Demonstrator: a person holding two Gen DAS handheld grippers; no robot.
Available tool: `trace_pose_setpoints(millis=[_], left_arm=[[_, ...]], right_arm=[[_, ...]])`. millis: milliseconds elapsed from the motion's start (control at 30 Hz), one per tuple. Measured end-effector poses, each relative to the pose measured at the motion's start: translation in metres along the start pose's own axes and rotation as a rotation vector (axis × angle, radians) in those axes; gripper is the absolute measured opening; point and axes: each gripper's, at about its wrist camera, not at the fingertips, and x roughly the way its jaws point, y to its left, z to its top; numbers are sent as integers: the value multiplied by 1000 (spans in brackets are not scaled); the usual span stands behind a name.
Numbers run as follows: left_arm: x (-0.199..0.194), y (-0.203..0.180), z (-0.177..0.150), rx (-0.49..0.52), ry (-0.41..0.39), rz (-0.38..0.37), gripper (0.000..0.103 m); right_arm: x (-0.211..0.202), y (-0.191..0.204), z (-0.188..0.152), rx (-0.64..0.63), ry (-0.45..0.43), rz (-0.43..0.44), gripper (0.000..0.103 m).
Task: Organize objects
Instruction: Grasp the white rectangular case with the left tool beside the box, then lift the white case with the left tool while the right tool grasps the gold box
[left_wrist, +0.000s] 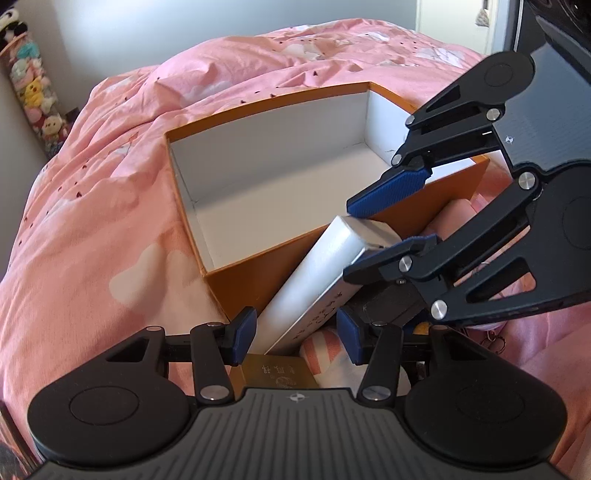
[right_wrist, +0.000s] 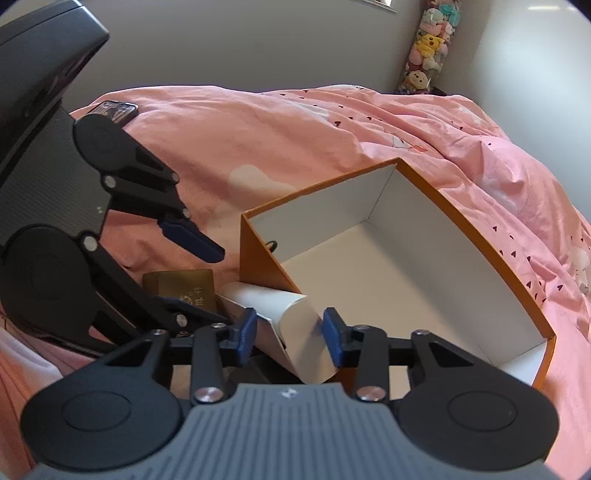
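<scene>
An open orange box (left_wrist: 258, 273) with a white inside sits on the pink bed; in the right wrist view it (right_wrist: 491, 266) has nothing visible inside. A long white box (left_wrist: 325, 269) leans against its near wall. My right gripper (left_wrist: 373, 229) has its blue pads on either side of the white box's upper end (right_wrist: 299, 332); I cannot tell whether they press on it. My left gripper (left_wrist: 297, 338) is open around the white box's lower end, with gaps on both sides. It shows at the left of the right wrist view (right_wrist: 199, 277). A gold box (left_wrist: 277, 373) lies under my left gripper.
A pink-and-white striped item (left_wrist: 325, 350) lies beside the gold box. A phone (right_wrist: 114, 109) lies on the pink duvet (left_wrist: 92, 221) behind my left gripper. A tall tube of plush toys (right_wrist: 428, 44) stands by the far wall.
</scene>
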Motion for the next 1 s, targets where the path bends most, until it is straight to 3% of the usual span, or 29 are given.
trace_pose_setpoints(millis=[233, 433, 700, 1000], left_arm=[[1, -20, -1, 187, -28, 10, 59], [19, -38, 3, 369, -30, -29, 59], [47, -42, 7, 523, 66, -46, 57], [75, -57, -4, 699, 142, -52, 45]], right_arm=[[-8, 9, -5, -28, 21, 52, 38], [-9, 0, -15, -8, 32, 82, 39], [-8, -12, -26, 80, 27, 91, 41], [-1, -33, -43, 213, 47, 137, 41]])
